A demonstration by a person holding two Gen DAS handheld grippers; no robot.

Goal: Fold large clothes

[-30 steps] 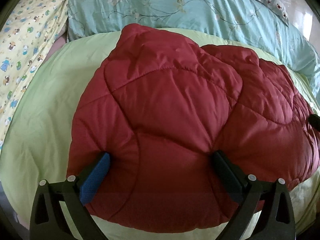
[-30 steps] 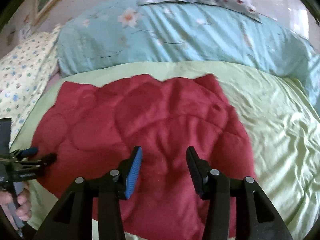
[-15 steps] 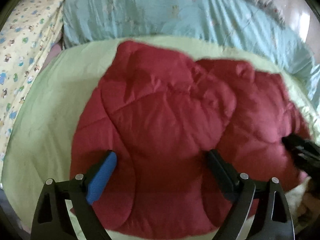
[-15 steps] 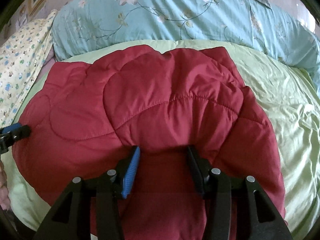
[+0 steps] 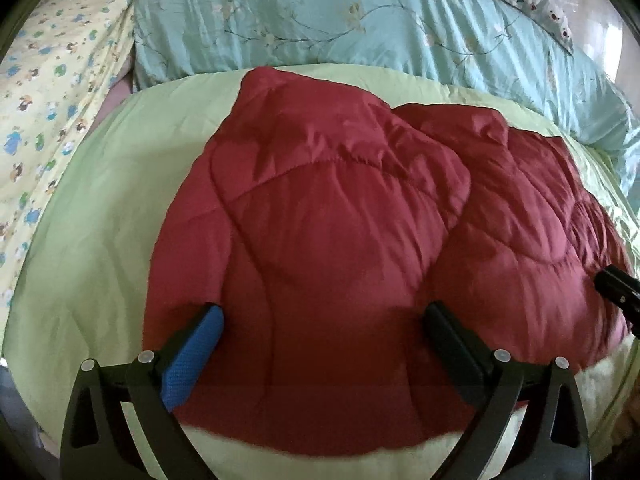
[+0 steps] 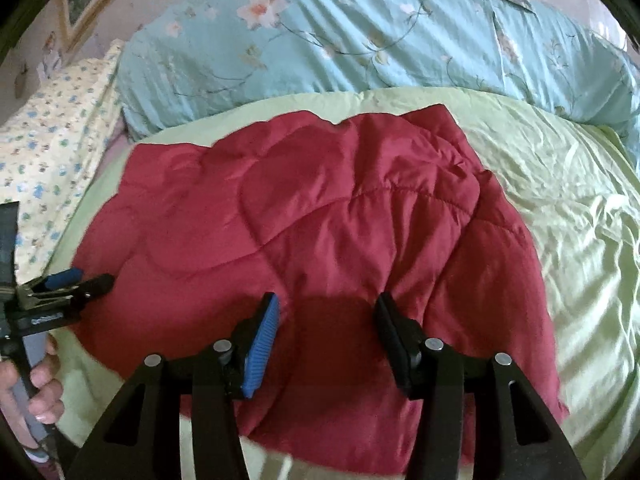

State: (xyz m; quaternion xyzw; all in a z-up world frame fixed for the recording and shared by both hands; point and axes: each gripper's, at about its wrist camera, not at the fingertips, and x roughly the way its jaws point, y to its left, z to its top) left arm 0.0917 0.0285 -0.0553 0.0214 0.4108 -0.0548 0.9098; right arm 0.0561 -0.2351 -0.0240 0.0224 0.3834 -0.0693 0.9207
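A dark red quilted jacket [image 5: 340,220] lies folded over on a light green sheet [image 5: 100,220]. My left gripper [image 5: 322,310] stands over its near left part. Its jaws are wide and still opening, with a bulge of the padding between them and no pinch on it. In the right wrist view the jacket [image 6: 320,220] fills the middle. My right gripper [image 6: 327,298] hovers over its near edge, jaws about half apart and opening, red fabric beneath them but not squeezed. Each gripper shows in the other's view: the right gripper [image 5: 616,292] and the left gripper [image 6: 86,279].
A teal floral duvet [image 5: 360,28] is bunched along the far side of the bed. A yellow printed pillow [image 5: 52,100] lies at the left. A person's hand [image 6: 44,392] grasps the left gripper's handle. Wrinkled green sheet [image 6: 580,220] spreads to the right of the jacket.
The right jaws have spread a little. The left jaws narrowed slightly and widened again. Both hands wobbled over the jacket, which lies as before.
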